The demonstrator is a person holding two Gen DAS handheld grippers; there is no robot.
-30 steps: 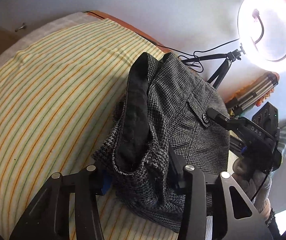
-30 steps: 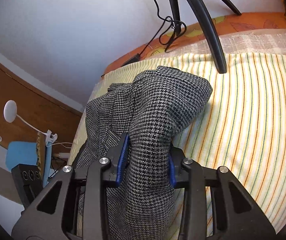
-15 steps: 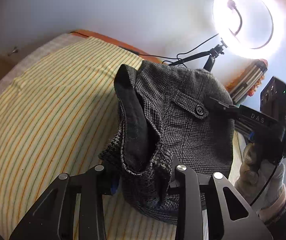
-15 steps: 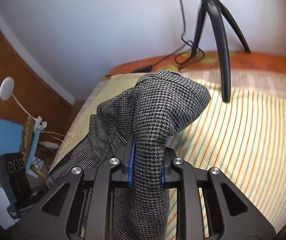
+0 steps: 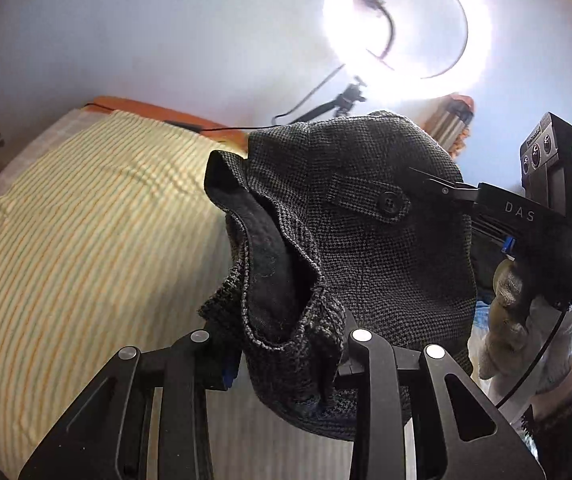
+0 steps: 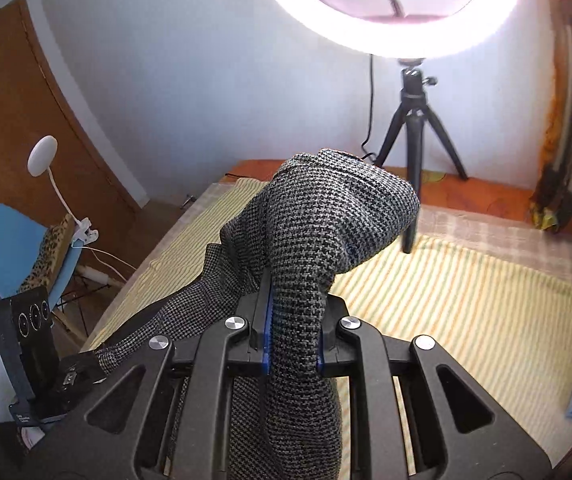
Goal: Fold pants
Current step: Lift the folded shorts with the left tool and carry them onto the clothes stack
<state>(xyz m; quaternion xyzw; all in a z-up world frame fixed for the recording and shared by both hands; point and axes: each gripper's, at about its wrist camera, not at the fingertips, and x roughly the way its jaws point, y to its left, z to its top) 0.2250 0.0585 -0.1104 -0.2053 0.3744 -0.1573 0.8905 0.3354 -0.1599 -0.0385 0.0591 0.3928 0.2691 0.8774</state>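
The pants are dark grey houndstooth with a black lining and a buttoned pocket flap. Both grippers hold them lifted above the striped bed. My left gripper is shut on a bunched edge near the waistband. My right gripper is shut on a fold of the pants, which drape over and below it. The right gripper also shows in the left wrist view, clamped on the far side of the cloth. The left gripper's body shows at lower left in the right wrist view.
A ring light on a black tripod stands at the bed's far edge, against the white wall. A blue chair and a white lamp stand left of the bed, by a wooden door.
Both grippers have lifted the pants higher off the bed and tilted upward. More wall and ring light are in view. The right gripper's jaws have closed tighter on the fold.
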